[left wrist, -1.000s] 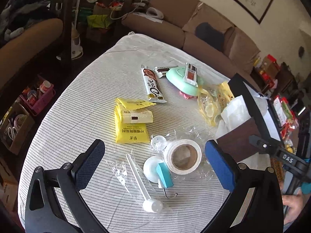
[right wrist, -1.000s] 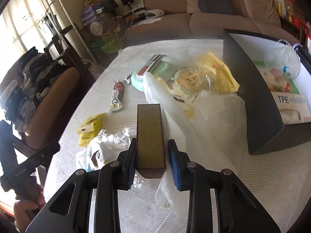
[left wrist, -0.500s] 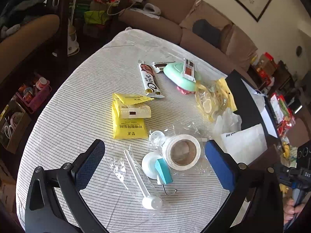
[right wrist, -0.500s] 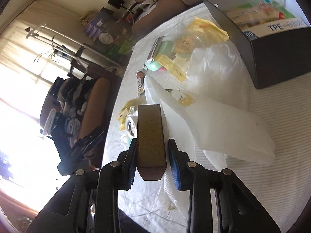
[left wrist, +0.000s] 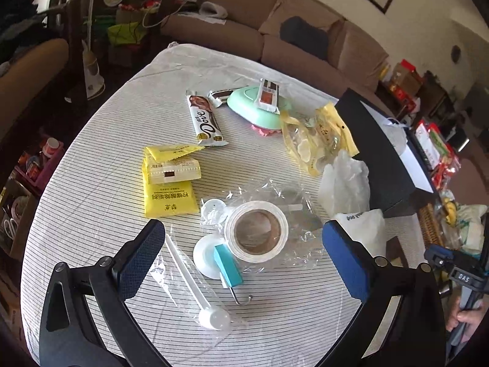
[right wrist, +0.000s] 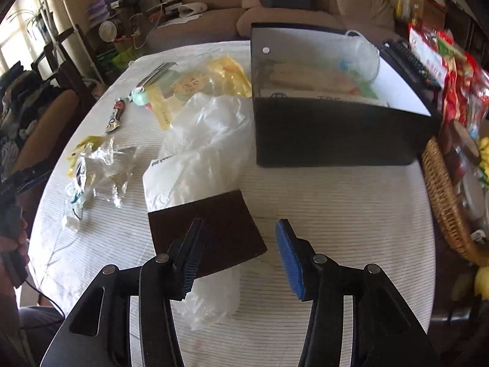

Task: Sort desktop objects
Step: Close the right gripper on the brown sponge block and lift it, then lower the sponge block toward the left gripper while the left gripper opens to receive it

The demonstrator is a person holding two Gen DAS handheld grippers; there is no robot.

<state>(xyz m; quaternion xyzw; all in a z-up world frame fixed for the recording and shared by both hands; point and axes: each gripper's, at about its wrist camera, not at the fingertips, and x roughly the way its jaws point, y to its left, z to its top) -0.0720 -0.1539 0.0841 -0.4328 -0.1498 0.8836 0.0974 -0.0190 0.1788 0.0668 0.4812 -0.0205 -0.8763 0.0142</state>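
The desk wears a white cloth with thin dark stripes. At its nine o'clock lie yellow packets; at twelve, a mint-green dish. The tape roll is white, the block dark brown, the box black, the fingers blue-padded.

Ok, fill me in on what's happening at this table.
A person is sorting clutter with a gripper in each hand. The right gripper is open, and the brown block lies flat on a white plastic bag by its left finger, in front of the black box. The left gripper hovers open over the tape roll, a white hook and a white spoon, holding nothing.
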